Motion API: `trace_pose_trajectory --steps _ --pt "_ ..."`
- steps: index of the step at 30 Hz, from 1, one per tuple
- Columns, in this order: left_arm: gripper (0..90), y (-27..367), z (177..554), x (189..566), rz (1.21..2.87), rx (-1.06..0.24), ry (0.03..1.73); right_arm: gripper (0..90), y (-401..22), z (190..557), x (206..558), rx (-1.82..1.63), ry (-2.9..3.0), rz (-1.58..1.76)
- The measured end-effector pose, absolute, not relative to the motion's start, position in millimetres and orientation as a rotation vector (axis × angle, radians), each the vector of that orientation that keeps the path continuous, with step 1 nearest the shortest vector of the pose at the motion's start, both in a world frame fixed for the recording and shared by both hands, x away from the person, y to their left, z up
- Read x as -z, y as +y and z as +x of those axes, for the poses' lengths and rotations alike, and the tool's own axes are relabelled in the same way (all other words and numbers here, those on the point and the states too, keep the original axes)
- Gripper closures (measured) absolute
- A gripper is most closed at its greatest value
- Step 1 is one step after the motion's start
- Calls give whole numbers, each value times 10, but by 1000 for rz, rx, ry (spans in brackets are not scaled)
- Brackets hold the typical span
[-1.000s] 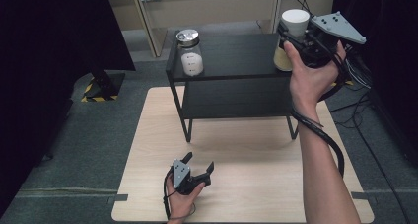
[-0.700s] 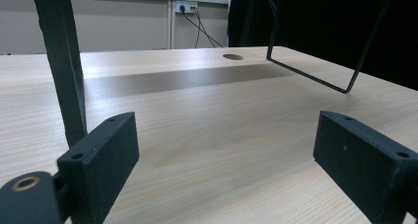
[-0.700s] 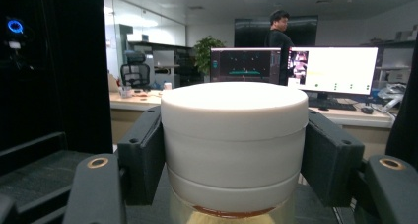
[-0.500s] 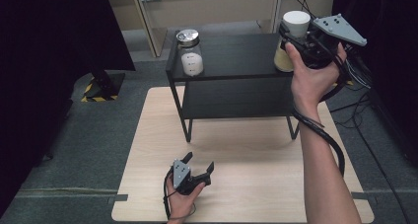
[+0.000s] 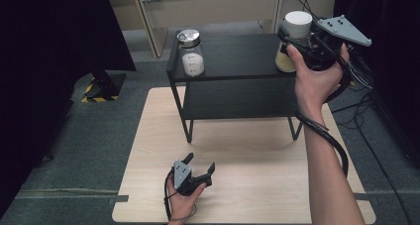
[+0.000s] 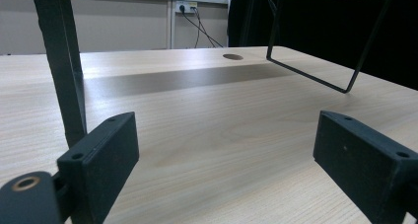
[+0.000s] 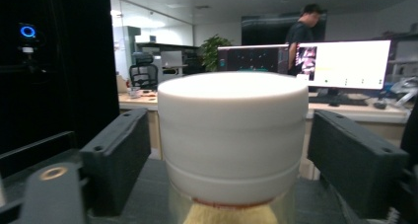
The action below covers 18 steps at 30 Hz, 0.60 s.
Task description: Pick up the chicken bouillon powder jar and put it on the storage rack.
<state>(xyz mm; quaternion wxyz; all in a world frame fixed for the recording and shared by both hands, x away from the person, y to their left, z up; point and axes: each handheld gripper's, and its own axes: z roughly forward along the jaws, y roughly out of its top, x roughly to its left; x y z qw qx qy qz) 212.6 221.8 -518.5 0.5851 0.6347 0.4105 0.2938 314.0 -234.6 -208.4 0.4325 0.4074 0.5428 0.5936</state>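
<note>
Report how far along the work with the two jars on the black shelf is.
Done: nothing visibly moved; the metal-lidded jar stands on the shelf untouched. In hand: the right claw brackets the white-lidded jar, jaws open with gaps each side. Left: closing and lifting. The left claw rests open, low over the table.

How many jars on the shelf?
2: a metal-lid jar at the top shelf's left end, a white-lid jar at its right end, between the right tool's open jaws.
</note>
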Motion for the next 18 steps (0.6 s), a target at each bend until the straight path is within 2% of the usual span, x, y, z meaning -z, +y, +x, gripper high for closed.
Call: trace_pose_trajectory --steps 6,18 --pt "95 2215 2125 5183 1482 -687 958 96 -2394 3100 2071 -1472 1370 998" --pt "95 2211 2123 5183 1484 -691 954 87 -2583 2916 2164 -1475 1389 949"
